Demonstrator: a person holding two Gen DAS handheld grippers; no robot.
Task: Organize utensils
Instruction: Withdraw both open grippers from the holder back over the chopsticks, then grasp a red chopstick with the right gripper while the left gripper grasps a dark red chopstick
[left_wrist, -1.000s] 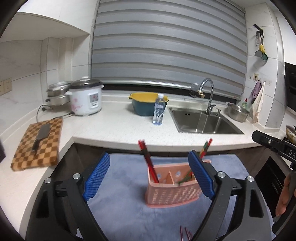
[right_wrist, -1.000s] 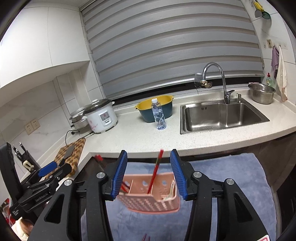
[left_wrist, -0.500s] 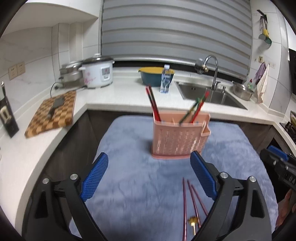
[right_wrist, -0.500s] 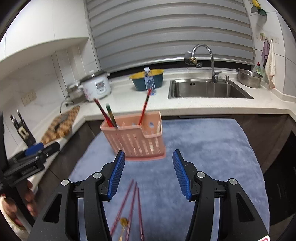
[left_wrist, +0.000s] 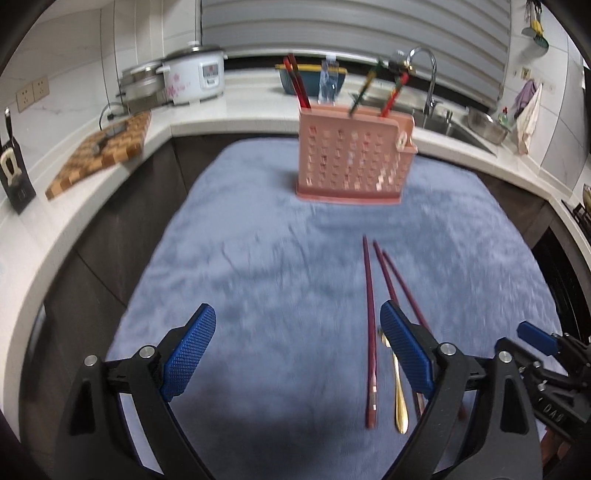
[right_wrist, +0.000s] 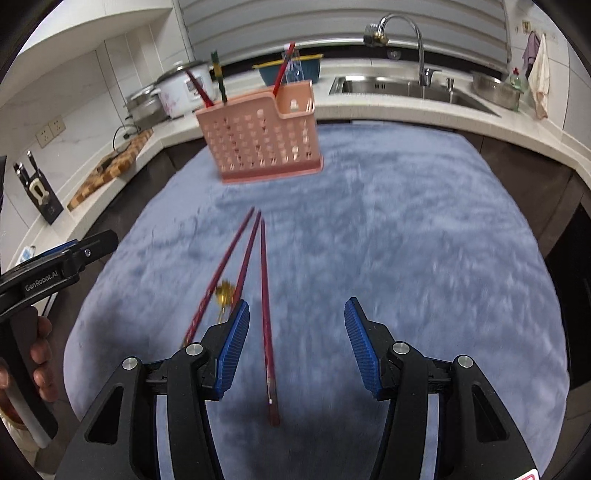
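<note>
A pink perforated utensil holder (left_wrist: 351, 158) stands at the far side of a blue-grey mat (left_wrist: 258, 280), with red and green chopsticks upright in it; it also shows in the right wrist view (right_wrist: 262, 142). Three dark red chopsticks (left_wrist: 370, 325) and a gold spoon (left_wrist: 397, 384) lie on the mat, also in the right wrist view (right_wrist: 265, 306), where the spoon (right_wrist: 223, 291) lies between them. My left gripper (left_wrist: 299, 354) is open and empty above the mat, left of the chopsticks. My right gripper (right_wrist: 293, 343) is open and empty, just right of the chopsticks.
A white counter wraps around the mat, with a checkered cutting board (left_wrist: 107, 147), a rice cooker (left_wrist: 192, 77), a blue and yellow bowl (left_wrist: 314, 79) and a sink with tap (right_wrist: 410, 81). A knife block (right_wrist: 37, 192) stands at the left.
Both grippers have pulled back from the holder and tilted down toward the mat. The chopsticks and spoon on the mat have come into full view. Both stay open.
</note>
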